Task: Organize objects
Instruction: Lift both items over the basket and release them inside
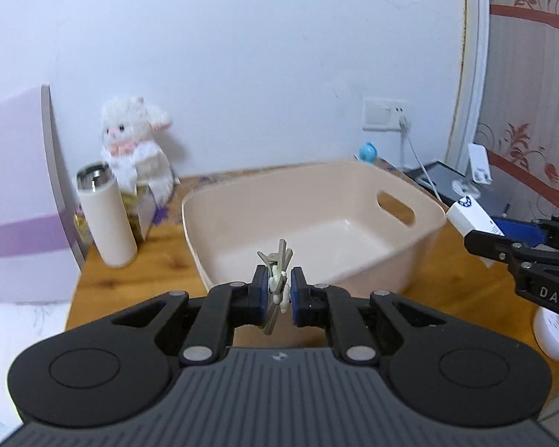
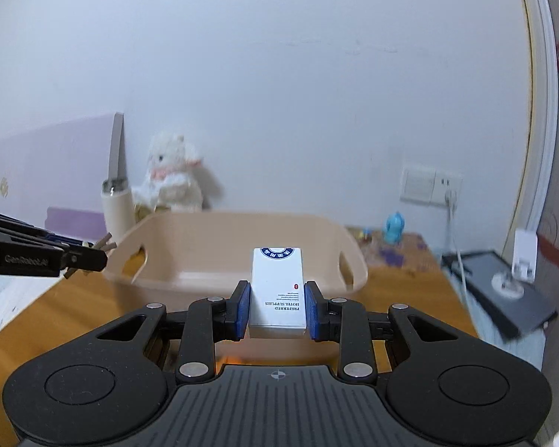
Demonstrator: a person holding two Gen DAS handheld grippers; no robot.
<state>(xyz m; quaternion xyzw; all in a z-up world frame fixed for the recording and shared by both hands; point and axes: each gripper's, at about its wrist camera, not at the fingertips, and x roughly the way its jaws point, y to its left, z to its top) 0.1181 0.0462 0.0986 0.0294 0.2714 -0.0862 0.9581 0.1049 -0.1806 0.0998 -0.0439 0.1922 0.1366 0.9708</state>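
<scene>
Far left on the wooden table: a cream flask with a steel rim stands upright, just in front of a white plush rabbit that sits against the wall. Centre: a beige plastic basket with cut-out handles, its interior visible and bare in the left wrist view. Left gripper is held in front of the basket's near wall, jaws pressed in on a small grey-green hair clip; the clip stands roughly upright between the blue pads, its upper end poking above them. Clip detail is soft in both views, so it may be more than one clip bundled. Right gripper pinches a white box printed "HOTEL SUPPLIES" by its two long sides, flat face up, held above the table short of the basket's near rim. Behind the basket to the right: a small blue figurine. Farther right: a wall socket with a white cable, then a dark flat device at the table's right edge.
</scene>
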